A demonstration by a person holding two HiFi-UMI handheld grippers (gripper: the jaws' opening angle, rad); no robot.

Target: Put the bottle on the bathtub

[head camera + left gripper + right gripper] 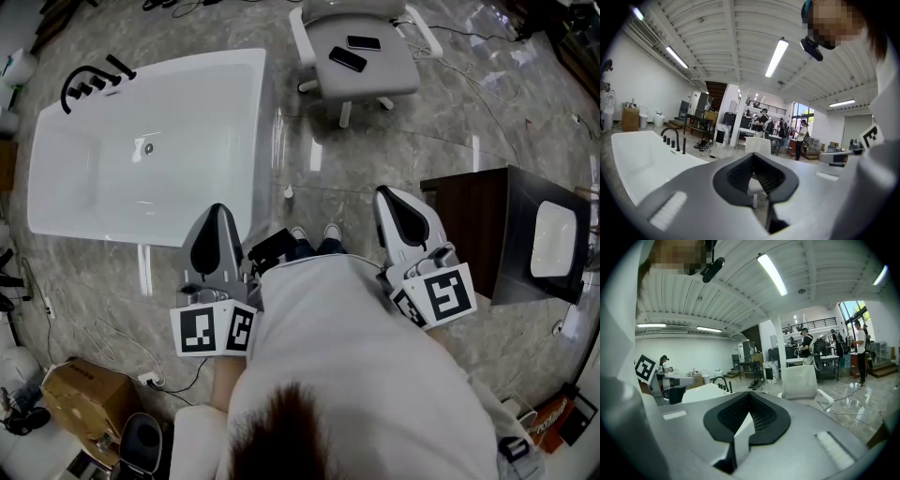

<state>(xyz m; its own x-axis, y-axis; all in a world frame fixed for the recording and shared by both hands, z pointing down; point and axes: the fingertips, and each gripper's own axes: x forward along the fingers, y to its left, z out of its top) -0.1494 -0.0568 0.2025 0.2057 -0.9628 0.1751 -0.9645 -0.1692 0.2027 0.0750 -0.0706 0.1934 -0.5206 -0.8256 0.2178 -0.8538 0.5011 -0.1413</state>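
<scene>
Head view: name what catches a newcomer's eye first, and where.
A big white bathtub with a black faucet fills the upper left. At bottom centre, the left tool and right tool point forward, both shut and empty. A white chair holding two phones stands at top centre.

- The head view looked steeply down from above the person (356, 375) onto the bathtub (141, 141) and white chair (361, 56).
- Both gripper views looked low and level along their jaws.
- All three shared the bathtub and chair.
</scene>
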